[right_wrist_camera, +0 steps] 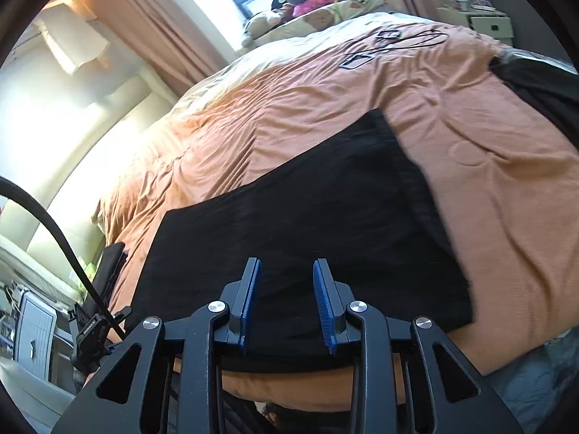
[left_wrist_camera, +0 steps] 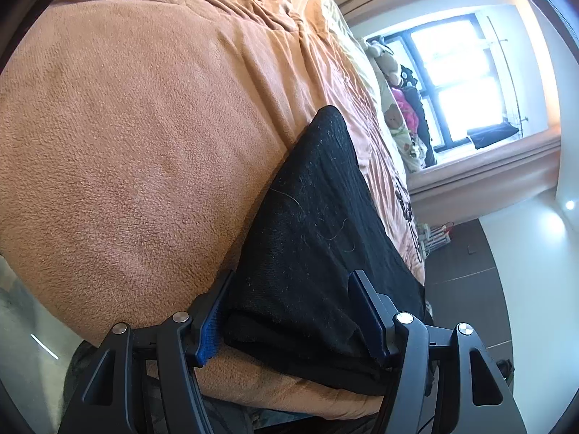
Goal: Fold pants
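The black pants (left_wrist_camera: pixel 311 238) lie folded into a thick slab on the orange blanket (left_wrist_camera: pixel 137 137) of the bed, at its near edge, and the coming move turns on how that slab runs from each gripper. In the left wrist view the left gripper (left_wrist_camera: pixel 293 311) straddles the near end of the pants: its jaws stand wide with the folded end between the blue pads (left_wrist_camera: pixel 208 325), which seem not to press on it, so it is open around the cloth and holds nothing. From there the long axis of the slab runs straight away along the fingers, toward the window (the far corner tapers in the fisheye). In the right wrist view the right gripper (right_wrist_camera: pixel 286 300) hangs over the near long edge of the pants (right_wrist_camera: pixel 307 217), jaws parted by a narrow gap with nothing in it, the cloth spreading broad to either side below. Both grippers tilt down toward the bed; the left appears closer to the cloth, level with its end, while the right seems a little above it and free. Any further fold would likely start from that near edge.
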Demonstrator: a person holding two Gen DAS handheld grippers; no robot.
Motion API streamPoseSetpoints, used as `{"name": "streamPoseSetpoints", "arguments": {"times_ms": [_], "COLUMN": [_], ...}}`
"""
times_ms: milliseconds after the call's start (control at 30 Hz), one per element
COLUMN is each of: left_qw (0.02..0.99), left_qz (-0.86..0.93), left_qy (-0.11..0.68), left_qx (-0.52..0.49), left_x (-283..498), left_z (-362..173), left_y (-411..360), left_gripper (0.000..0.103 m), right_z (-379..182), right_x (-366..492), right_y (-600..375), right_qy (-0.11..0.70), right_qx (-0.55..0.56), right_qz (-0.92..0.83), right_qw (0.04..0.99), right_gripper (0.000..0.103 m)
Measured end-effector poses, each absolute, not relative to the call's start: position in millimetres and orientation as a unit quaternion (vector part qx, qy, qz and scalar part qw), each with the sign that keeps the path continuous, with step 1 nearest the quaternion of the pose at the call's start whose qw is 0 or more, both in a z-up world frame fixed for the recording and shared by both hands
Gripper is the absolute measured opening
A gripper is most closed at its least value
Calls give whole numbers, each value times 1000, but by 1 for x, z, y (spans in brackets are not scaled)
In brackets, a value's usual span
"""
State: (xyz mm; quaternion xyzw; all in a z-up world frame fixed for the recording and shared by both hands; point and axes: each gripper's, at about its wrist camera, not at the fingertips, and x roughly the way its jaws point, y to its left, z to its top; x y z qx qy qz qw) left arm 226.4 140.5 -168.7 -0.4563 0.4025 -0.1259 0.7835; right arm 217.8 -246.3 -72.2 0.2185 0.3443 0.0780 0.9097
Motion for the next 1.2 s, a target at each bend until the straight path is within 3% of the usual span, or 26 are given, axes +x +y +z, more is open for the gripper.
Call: {"name": "streamPoseSetpoints", "arguments": {"times_ms": [700, 867, 1000, 1200], "left_qw": [800, 800, 796, 794], "left_qz": [-118, -116, -118, -115], "left_qy": [393, 394, 390, 385], "left_qx": [-437, -438, -448, -456], "left_x": [224, 222, 220, 218], "left_z": [-168, -170, -172, -170], "left_y": [132, 136, 139, 139], "left_gripper": [64, 57, 55, 54], "right_z": [-103, -124, -132, -141], "right_x": [327, 340, 336, 319], "right_y": [-120, -105, -93, -82], "right_qy": [420, 443, 454, 472], "right_qx": [102, 82, 66, 47], "right_qz": [115, 112, 119, 134], "right_qw": [894, 886, 881, 870], "right_gripper": [27, 27, 18, 14]}}
